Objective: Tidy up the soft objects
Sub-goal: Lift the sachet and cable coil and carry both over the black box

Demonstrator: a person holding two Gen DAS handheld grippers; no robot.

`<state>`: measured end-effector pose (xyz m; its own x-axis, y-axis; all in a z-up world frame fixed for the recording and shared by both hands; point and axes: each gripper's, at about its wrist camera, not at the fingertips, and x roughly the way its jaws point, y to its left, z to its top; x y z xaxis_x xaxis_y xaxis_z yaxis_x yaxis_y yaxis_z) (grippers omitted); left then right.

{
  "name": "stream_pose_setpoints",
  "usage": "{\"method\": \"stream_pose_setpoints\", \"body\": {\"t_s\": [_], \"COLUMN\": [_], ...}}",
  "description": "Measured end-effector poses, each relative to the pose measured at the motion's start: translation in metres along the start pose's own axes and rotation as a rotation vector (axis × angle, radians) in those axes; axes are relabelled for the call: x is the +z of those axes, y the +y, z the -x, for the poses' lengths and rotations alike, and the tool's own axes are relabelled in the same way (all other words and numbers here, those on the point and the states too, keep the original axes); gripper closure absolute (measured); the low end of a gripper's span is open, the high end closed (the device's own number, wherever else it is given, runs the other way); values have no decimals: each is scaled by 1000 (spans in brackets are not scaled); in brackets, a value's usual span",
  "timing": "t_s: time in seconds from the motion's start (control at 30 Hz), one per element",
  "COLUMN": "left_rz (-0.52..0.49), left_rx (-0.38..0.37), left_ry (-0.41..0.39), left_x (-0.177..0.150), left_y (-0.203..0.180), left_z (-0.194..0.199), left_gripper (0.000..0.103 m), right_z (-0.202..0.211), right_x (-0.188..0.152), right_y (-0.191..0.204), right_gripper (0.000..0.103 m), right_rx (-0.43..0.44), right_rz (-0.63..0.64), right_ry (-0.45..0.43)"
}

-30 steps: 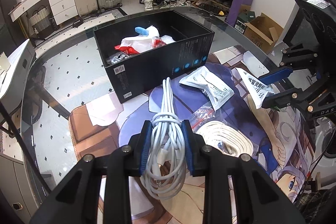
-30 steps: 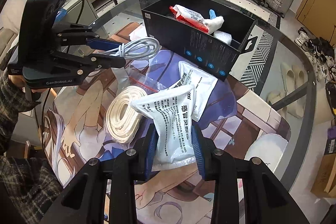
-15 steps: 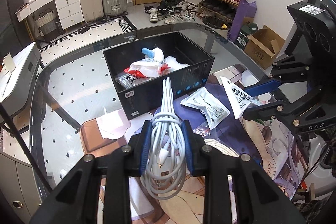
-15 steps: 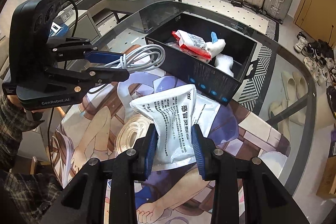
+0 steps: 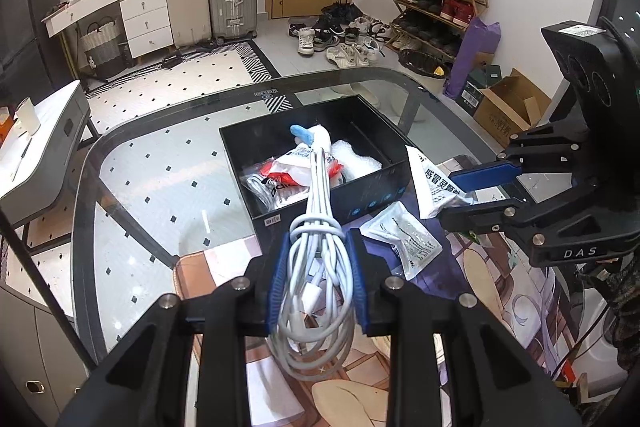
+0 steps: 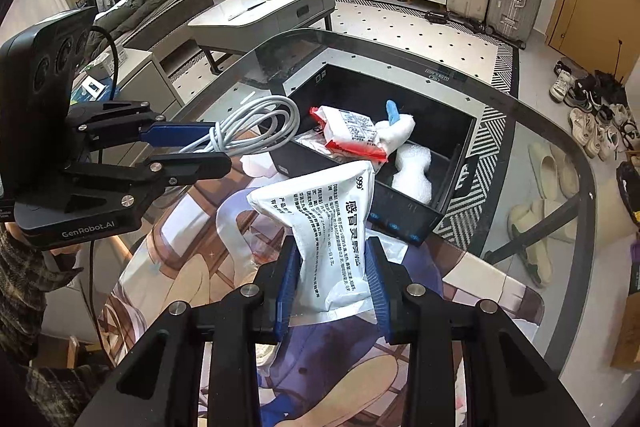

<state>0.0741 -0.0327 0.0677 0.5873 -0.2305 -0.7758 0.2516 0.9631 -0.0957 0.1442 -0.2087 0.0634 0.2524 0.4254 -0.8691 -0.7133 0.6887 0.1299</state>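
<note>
A: Left tongs [image 5: 317, 281] are clamped tight on the coiled white cable [image 5: 318, 267], loops spilling out below the blue pads, one long loop stretching toward the black box [image 5: 360, 205].

B: And the right tongs [image 6: 331, 289] are squeezed shut on a white medicine pouch [image 6: 328, 235] with printed text. The pouch stands up between the pads, its top edge flaring wide, held clear above the desk [image 6: 532, 147].

A: From the right-hand camera the cable bundle sits just short of the box's near corner, off the surface.

B: Inside the box: a red-and-white packet [image 6: 352, 135], a white soft item with a blue tip [image 6: 394, 123], and some bubble wrap [image 6: 414, 171].

A: One more flat white sachet [image 5: 402, 239] is lying on the illustrated mat [image 5: 480, 279], just beside the box's front wall.

B: The glass desk shows the tiled floor underneath. A plaid sleeve [image 6: 16, 267] sits behind the left tongs.
</note>
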Motion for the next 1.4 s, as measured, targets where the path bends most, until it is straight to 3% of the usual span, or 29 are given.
{"method": "stream_pose_setpoints", "body": {"t_s": [0.8,1.4], "left_rz": [11,12], "left_rx": [46,13], "left_ry": [-5,-17], "left_x": [36,62], "left_y": [15,18], "left_z": [0,-18], "left_gripper": [76,76], "right_z": [21,14], "right_x": [45,75], "right_y": [-34,-49], "right_gripper": [70,70], "right_rx": [-39,-33], "right_rz": [-68,-96], "right_ry": [-56,-62]}}
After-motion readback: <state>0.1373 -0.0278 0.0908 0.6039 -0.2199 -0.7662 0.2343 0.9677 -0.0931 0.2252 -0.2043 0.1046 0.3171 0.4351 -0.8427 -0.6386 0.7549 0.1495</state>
